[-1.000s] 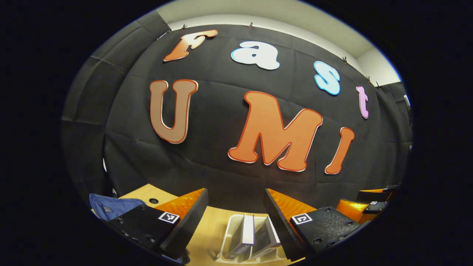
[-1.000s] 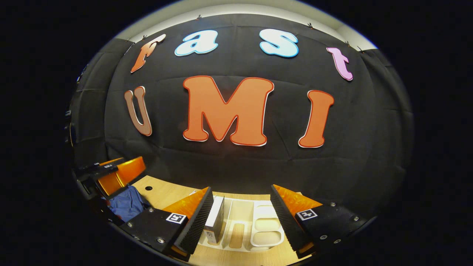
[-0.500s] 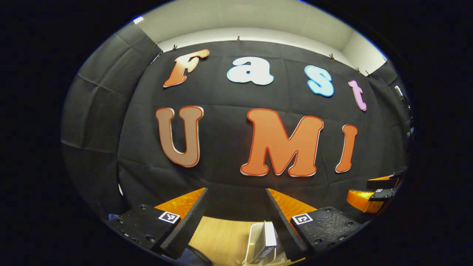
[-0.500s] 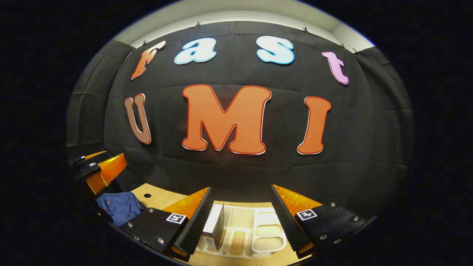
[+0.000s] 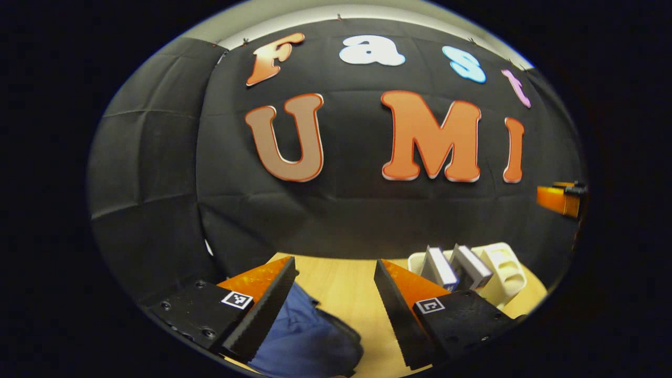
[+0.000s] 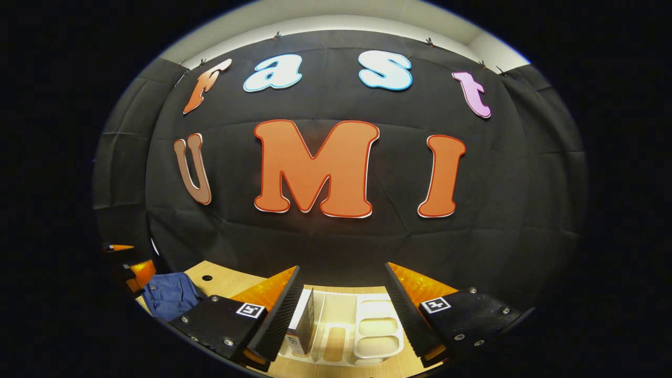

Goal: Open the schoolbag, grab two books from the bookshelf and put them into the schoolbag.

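- Schoolbag, blue soft fabric (image 5: 307, 338), lies near on the light wooden table (image 5: 341, 278), under the left gripper (image 5: 333, 310), jaws apart, empty.
- Right gripper (image 6: 344, 315), jaws apart, hovers at the white plastic bookshelf (image 6: 375, 336); books (image 5: 454, 268) stand there.
- Likely opening step; zipper not visible, so next find it.

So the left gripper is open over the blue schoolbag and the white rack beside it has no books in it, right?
Not quite. The left gripper is open over the blue schoolbag, but the white rack holds two books, as the left gripper view shows.
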A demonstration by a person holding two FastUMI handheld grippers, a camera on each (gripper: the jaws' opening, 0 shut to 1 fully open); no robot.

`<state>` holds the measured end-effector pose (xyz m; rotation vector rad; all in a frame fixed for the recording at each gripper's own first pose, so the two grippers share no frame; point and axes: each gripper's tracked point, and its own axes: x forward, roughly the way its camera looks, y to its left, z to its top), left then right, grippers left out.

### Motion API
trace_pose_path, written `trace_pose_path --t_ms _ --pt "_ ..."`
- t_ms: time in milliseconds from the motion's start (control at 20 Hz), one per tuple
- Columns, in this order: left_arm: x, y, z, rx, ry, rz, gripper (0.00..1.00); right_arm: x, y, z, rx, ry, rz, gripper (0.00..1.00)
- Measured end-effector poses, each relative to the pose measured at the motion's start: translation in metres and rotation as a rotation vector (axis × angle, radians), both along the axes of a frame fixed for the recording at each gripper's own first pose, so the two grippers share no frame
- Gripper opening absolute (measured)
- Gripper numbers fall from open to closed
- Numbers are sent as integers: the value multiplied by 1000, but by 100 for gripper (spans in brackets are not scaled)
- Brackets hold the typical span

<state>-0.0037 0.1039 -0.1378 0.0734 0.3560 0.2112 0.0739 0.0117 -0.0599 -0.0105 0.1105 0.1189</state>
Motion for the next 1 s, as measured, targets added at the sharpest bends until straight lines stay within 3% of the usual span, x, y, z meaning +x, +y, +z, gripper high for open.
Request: trace_pose_path --t_ms 200,750,1000 --pt "-25 0 -61 63 203 -72 96 -1 -3 -11 -2 25 2 92" --pt "-83 -20 -171 252 610 -242 98 -14 -25 -39 -12 80 -23 92" --pt "-106 -17 -204 383 730 -273 97 -20 -49 -58 7 117 -68 92"
